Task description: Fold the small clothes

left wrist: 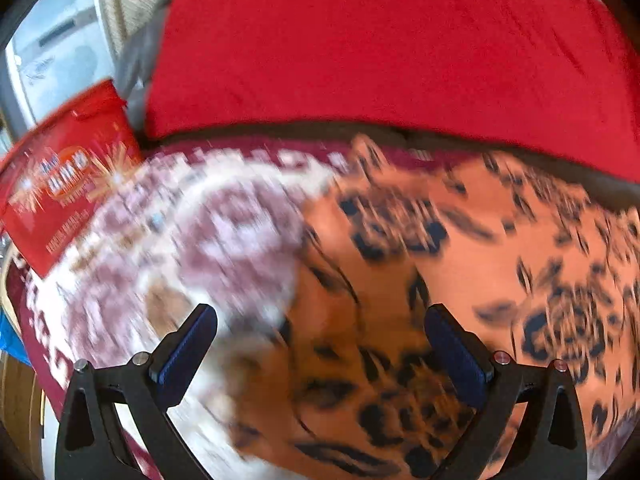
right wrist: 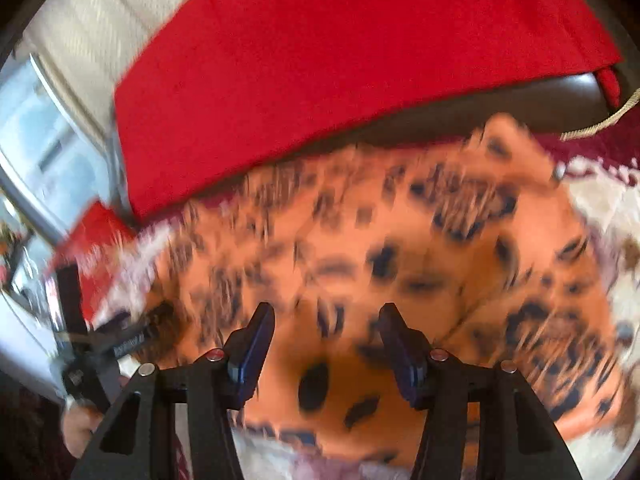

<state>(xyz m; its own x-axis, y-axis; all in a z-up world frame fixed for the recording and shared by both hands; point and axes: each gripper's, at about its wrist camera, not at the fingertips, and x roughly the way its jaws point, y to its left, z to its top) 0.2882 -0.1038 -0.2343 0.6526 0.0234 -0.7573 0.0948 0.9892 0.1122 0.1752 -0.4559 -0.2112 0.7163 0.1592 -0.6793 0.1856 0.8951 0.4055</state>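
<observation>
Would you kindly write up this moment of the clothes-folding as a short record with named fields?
garment: orange leopard-print cloth, spread flat, blurred
surface: red-and-white patterned rug under the garment
behind garment: red fabric
left side: red printed bag at the rug's edge
left gripper: open, over the garment's left edge, nothing between its fingers
right gripper: open, over the garment, nothing held
fold: none visible yet
</observation>
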